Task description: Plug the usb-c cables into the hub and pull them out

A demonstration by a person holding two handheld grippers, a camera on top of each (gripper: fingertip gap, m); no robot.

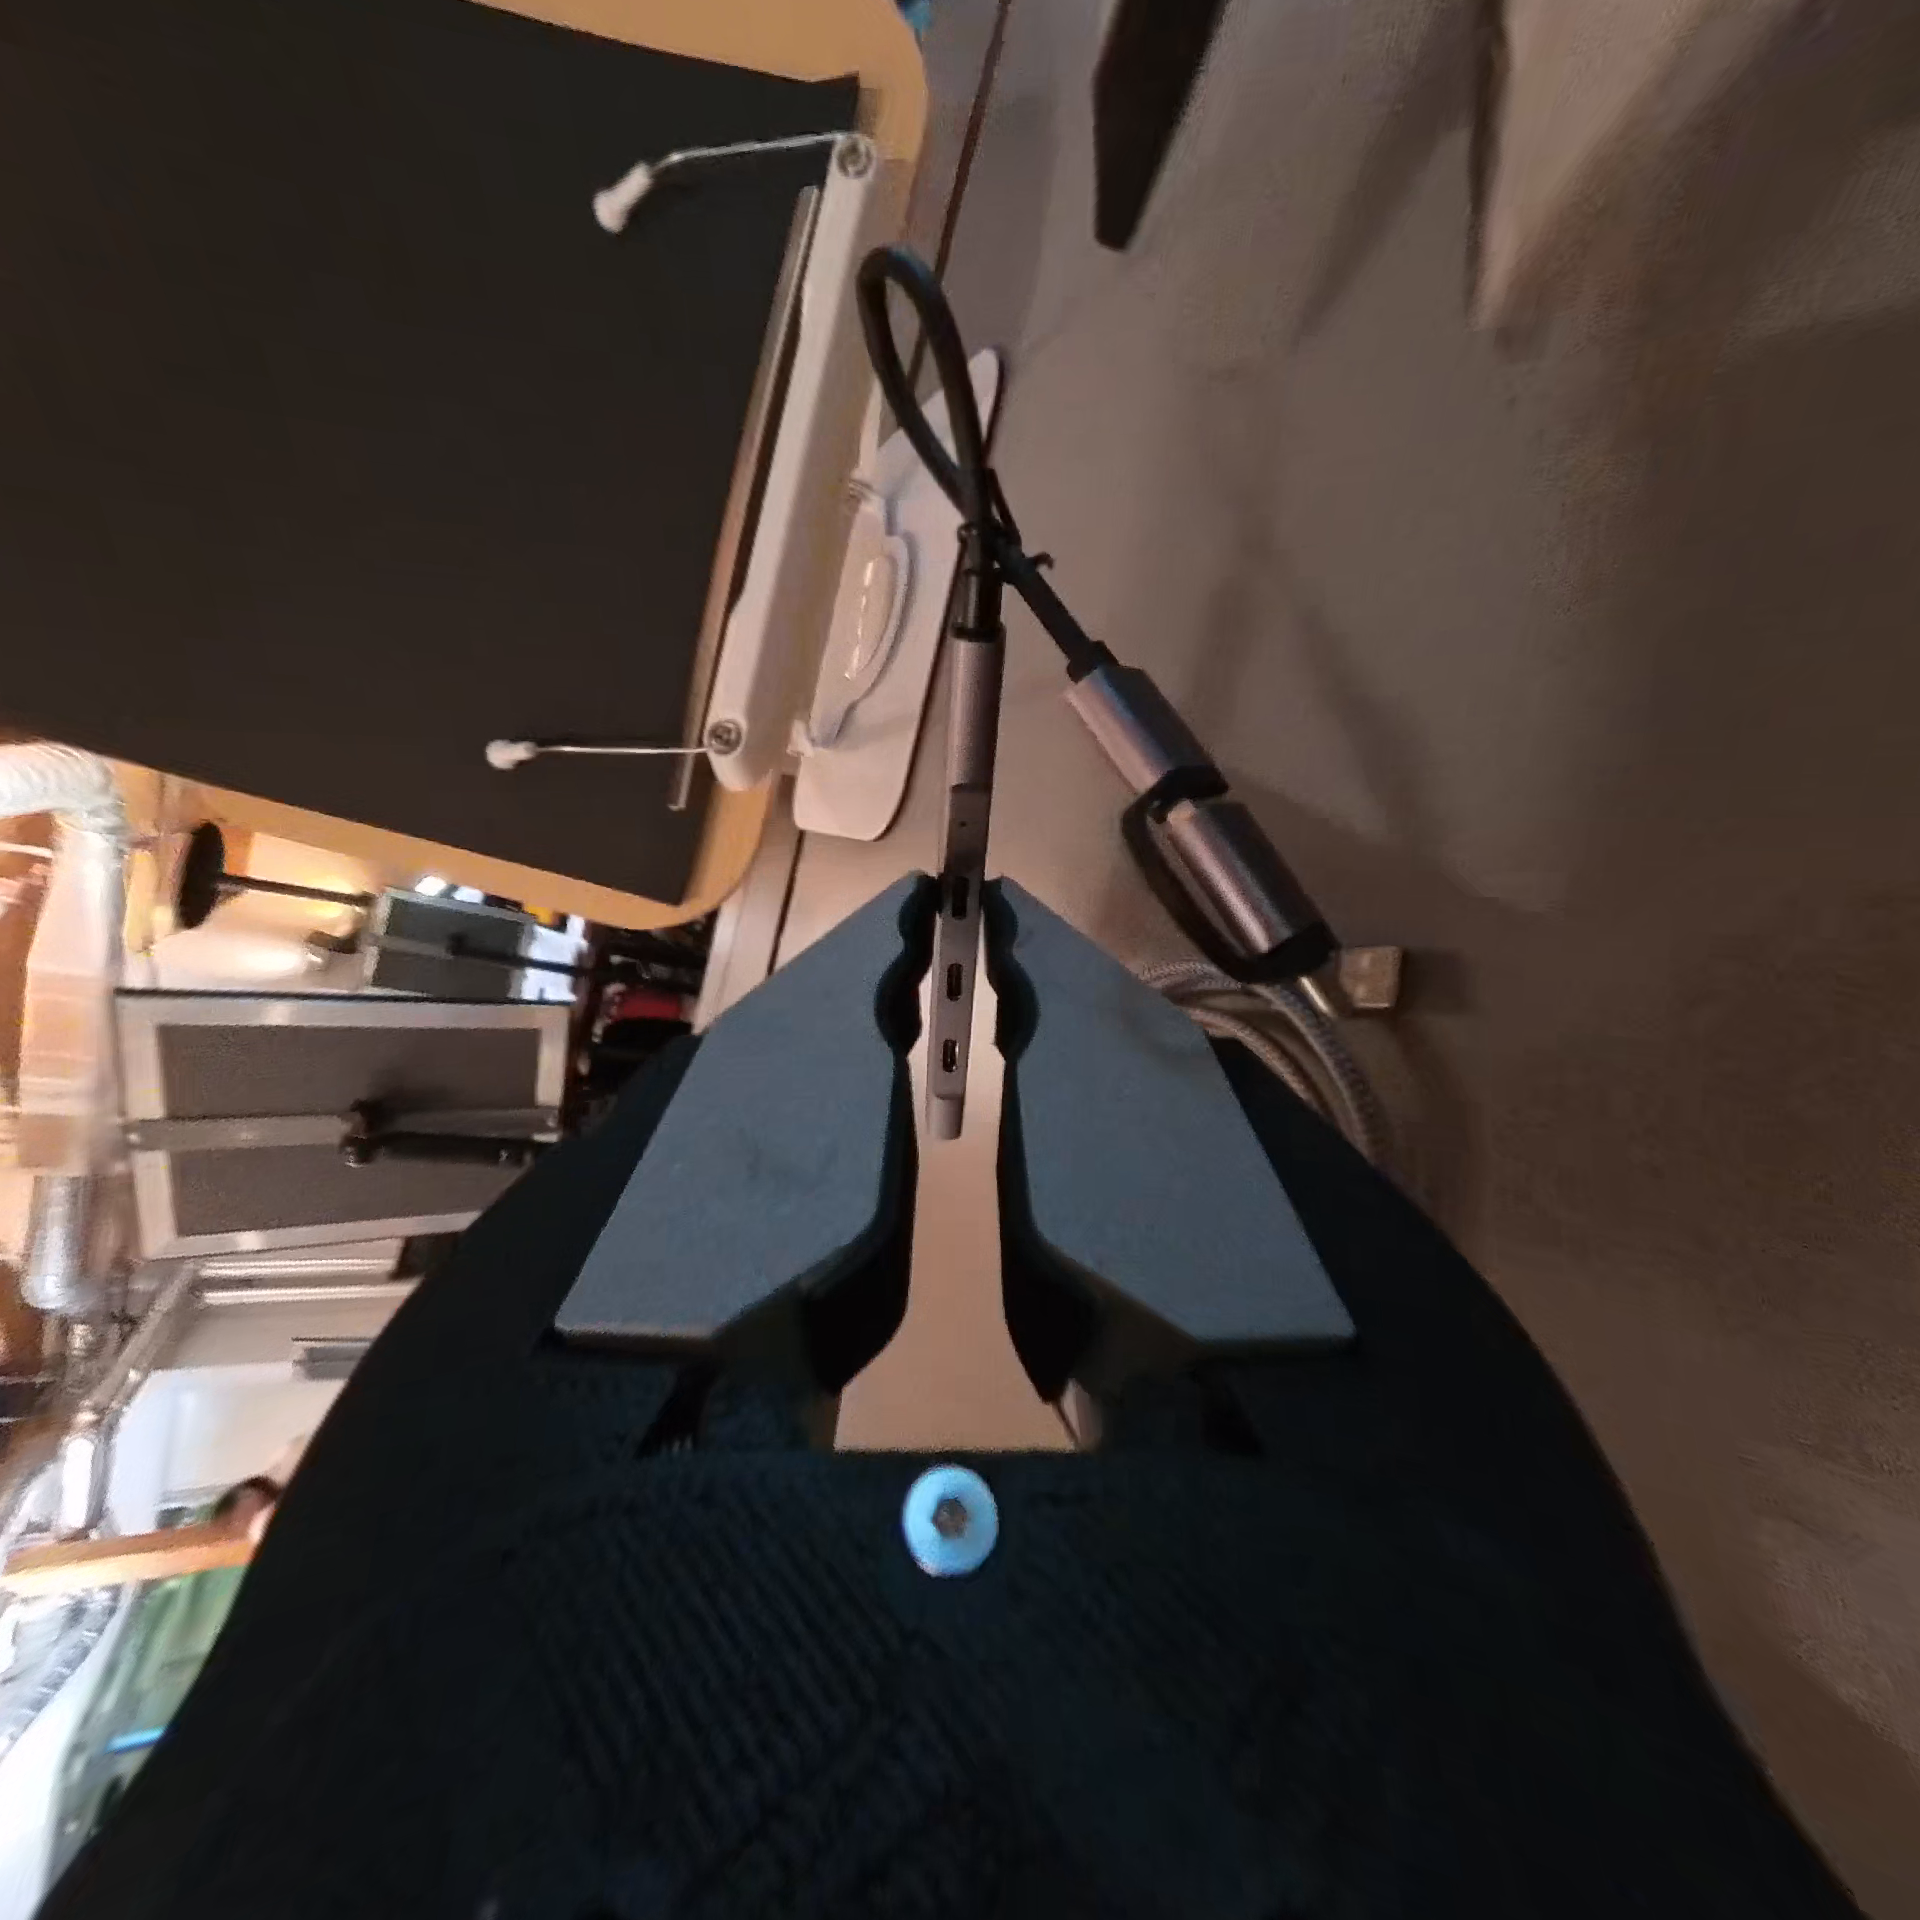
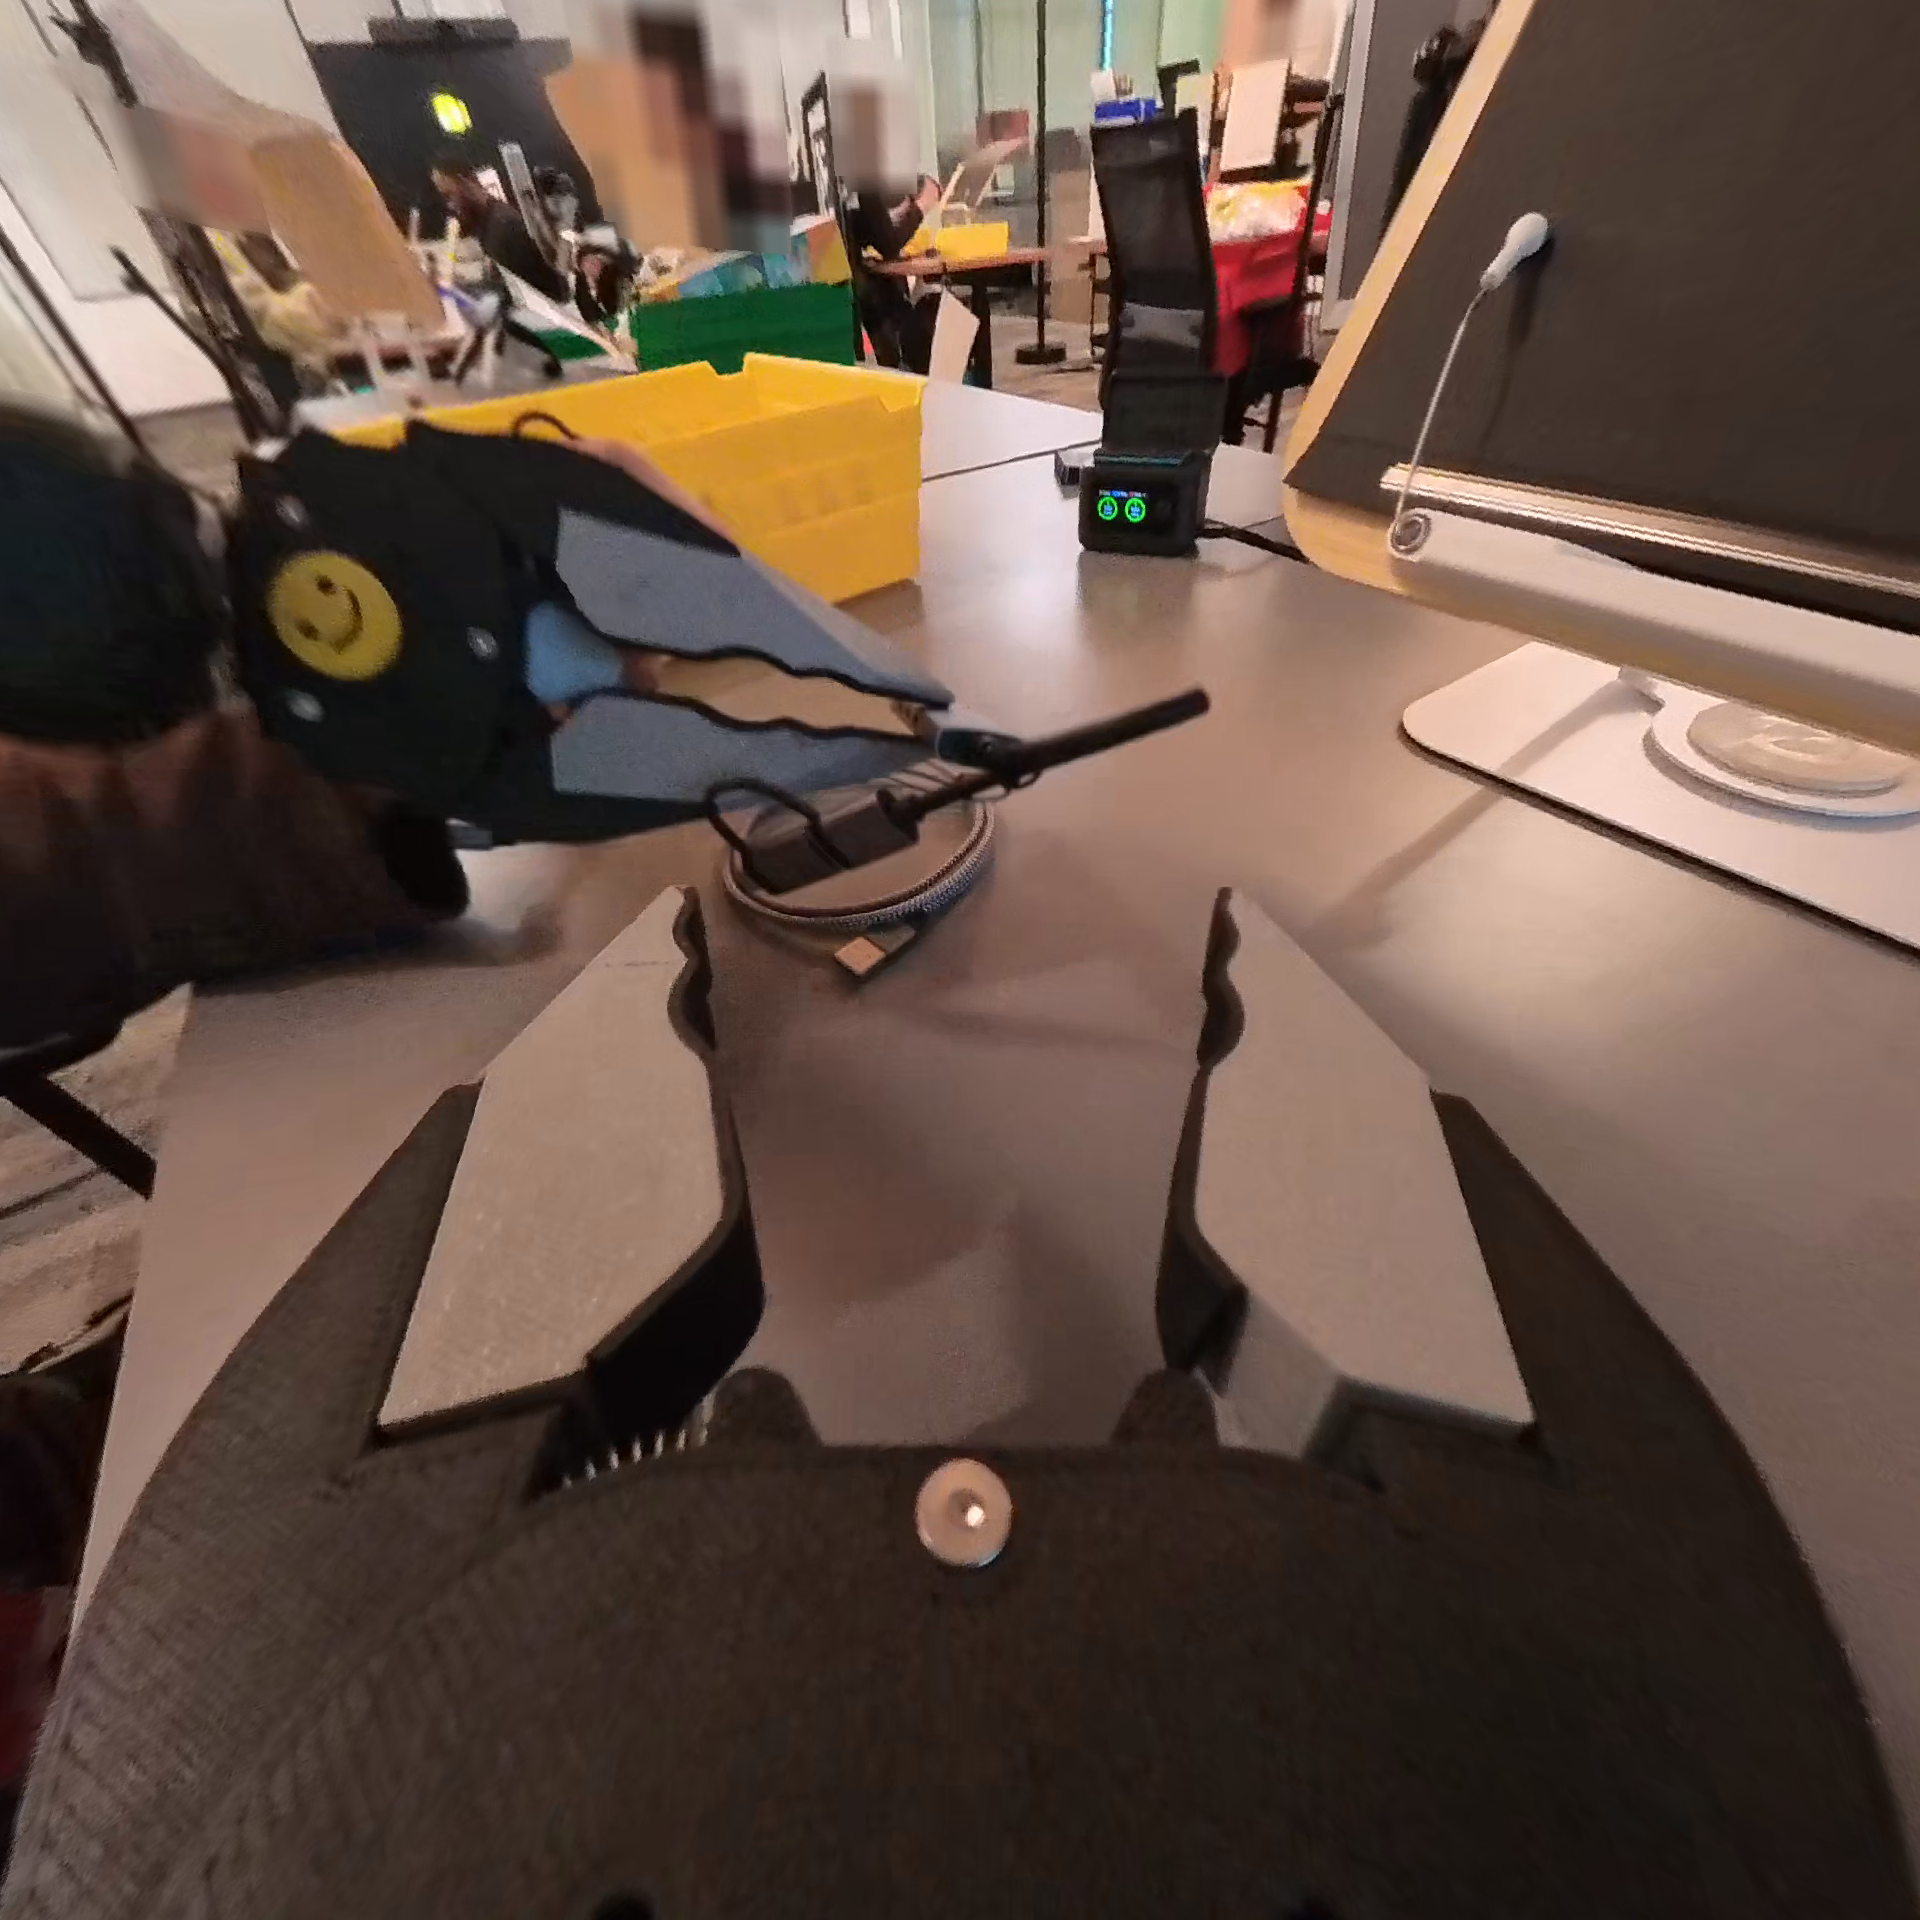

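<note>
- The hub (image 1: 961, 935) is a slim grey bar clamped edge-on in the left claw (image 1: 961, 894), lifted off the table (image 2: 1403, 1039); a row of small ports faces the left wrist camera, and none has a plug in it.
- Its own short black cable (image 1: 925, 395) loops off the far end, and a second grey adapter body (image 1: 1195, 831) hangs from it, low over the table. Judged risk: that dangling weight could twist the hub in the grip as a plug is pushed in.
- The braided cable (image 2: 883, 914) lies coiled on the table beneath the hub, one plug end (image 2: 873, 951) pointing toward the right claw (image 2: 956, 966), whose jaws stand wide apart and hold nothing.
- The coil sits partly under the hanging adapter, so a grab for the plug may snag it or drag the whole coil along.
- The ports are narrow; a tilted plug would likely jam or scrape.
- A monitor stand base (image 2: 1558, 779) is to the right and a yellow bin (image 2: 790, 457) stands behind, both well apart from the work.
</note>
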